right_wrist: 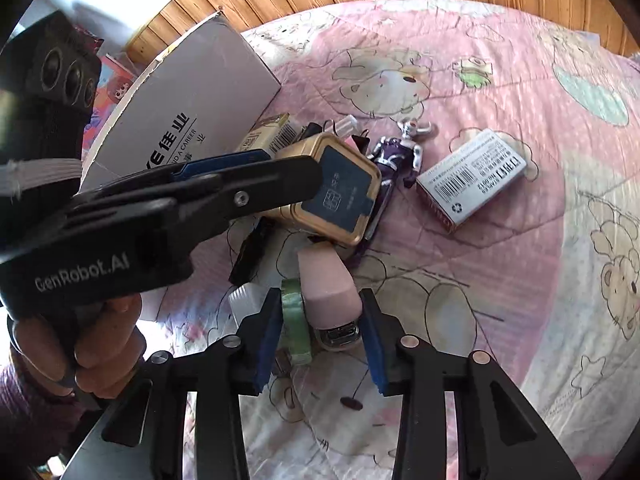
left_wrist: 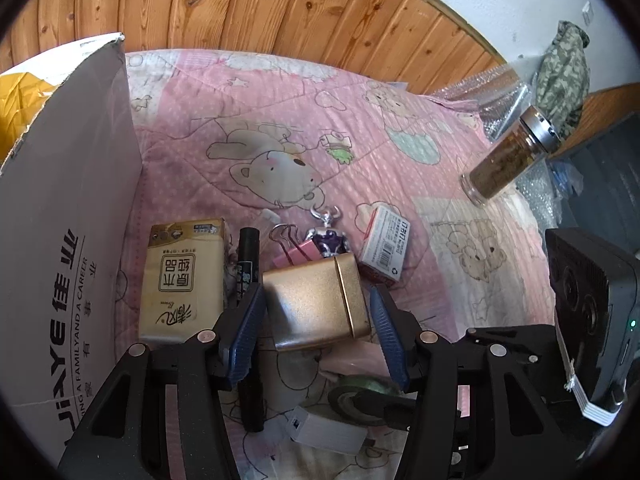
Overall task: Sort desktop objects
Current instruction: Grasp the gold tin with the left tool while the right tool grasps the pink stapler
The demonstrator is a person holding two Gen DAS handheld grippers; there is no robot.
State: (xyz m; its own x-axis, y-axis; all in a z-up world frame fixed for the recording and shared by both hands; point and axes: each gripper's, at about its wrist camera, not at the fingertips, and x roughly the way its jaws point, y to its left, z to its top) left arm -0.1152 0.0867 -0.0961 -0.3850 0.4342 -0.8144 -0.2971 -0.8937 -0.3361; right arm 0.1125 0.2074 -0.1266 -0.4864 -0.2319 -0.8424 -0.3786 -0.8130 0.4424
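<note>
Left wrist view shows the left gripper point(left_wrist: 318, 312) spread open astride the gold tin point(left_wrist: 318, 304) on the pink quilt point(left_wrist: 400, 152), ready to lift it, while the right gripper point(right_wrist: 322, 334) straddles a pink charger point(right_wrist: 330, 292), contact unclear.

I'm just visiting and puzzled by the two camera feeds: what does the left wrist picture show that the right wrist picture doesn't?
Only the left wrist view: a glass jar with a metal lid, a whole tissue pack and a camouflage cloth.

Only the right wrist view: a hand holding the left gripper, and a pink charger between the right gripper's jaws.

Both: the gold tin, toy figure, barcoded box, cardboard box and pink quilt.
</note>
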